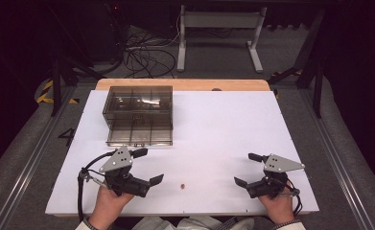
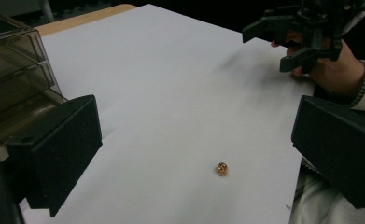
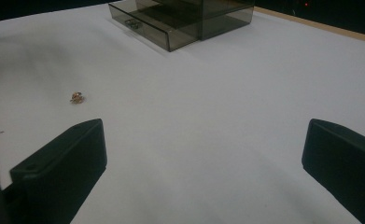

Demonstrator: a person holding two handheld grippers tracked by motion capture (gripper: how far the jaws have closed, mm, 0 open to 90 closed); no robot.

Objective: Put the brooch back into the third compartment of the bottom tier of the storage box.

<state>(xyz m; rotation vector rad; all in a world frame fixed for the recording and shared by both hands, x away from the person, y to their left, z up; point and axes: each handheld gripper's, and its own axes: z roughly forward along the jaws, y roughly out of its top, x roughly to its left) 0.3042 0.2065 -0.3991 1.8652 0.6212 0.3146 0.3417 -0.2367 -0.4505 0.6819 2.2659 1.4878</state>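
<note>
Both hand-held grippers [image 1: 147, 166] [image 1: 245, 168] gape empty; small amber bead [image 1: 181, 186] lies between, near table edge [image 1: 175, 214].

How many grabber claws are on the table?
2: the left gripper at the table's near left edge, the right gripper at its near right edge, both open.

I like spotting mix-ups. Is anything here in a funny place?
Yes: a tiny golden trinket lies alone on the white table, far from the smoky drawer box, whose bottom drawer is pulled out. Both grippers are open, touching nothing.
</note>
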